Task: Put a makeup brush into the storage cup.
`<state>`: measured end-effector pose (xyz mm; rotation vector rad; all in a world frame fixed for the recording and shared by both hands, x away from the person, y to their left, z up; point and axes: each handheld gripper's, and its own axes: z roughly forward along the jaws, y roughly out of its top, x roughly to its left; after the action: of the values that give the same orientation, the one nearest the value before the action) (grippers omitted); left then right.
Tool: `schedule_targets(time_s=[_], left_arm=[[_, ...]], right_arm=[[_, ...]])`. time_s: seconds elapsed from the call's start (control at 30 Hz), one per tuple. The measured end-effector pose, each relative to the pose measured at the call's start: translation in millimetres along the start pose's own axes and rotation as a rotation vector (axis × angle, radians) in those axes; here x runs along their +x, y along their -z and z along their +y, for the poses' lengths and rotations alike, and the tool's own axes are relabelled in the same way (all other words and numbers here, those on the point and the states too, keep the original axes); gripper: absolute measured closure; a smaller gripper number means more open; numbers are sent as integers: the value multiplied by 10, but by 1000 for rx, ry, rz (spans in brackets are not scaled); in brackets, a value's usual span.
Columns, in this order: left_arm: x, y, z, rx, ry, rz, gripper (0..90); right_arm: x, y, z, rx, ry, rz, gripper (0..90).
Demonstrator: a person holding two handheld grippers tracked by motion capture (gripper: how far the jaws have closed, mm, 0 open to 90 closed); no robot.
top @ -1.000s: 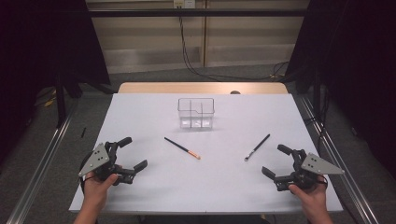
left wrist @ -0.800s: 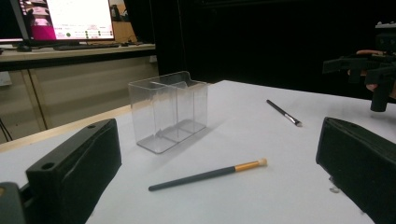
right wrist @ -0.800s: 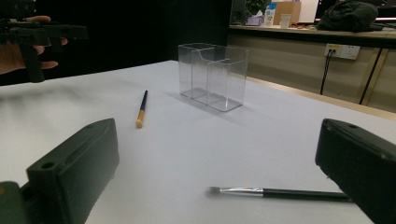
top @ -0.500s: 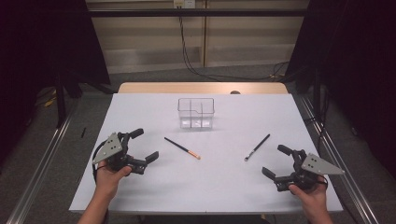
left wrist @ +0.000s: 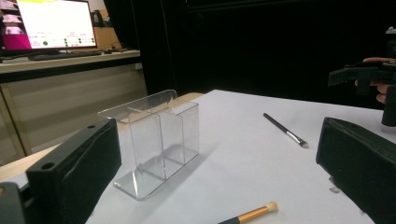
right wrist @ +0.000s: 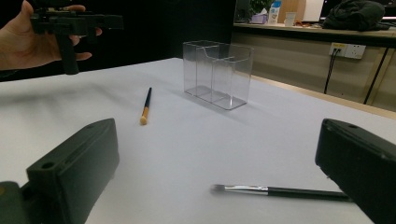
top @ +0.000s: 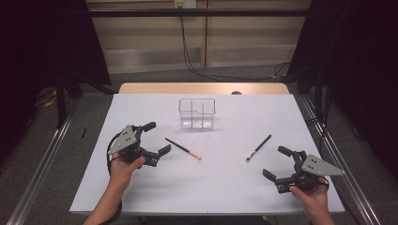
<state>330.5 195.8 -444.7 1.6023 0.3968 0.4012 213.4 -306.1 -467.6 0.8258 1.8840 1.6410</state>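
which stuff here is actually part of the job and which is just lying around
Part of the job:
- black-handled brush with orange tip
- black brush with silver ferrule
- clear plastic divided organiser
- left gripper, right gripper, both open

Lying about:
- computer monitor
- black cables on the wall

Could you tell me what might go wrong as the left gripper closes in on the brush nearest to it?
The thin black brush with the gold ferrule lies flat on the white table, so the open left gripper may scrape the surface or roll it aside. The empty clear plastic divided organiser looks light; a later careless insertion could tip or push it.
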Motion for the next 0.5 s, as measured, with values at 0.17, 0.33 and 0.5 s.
schedule_targets(time_s=[0.17,0.33,0.5], left_arm=[[8,-160,16,-3,-8,-17,0],[0,-315,30,-9,-11,-31,0],[-19,-495,24,-1,-22,-61,0]], right_arm=[[4,6,3,-2,-3,-1,0],[7,6,6,0,2,-3,0],[2,15,7,-1,7,1,0]])
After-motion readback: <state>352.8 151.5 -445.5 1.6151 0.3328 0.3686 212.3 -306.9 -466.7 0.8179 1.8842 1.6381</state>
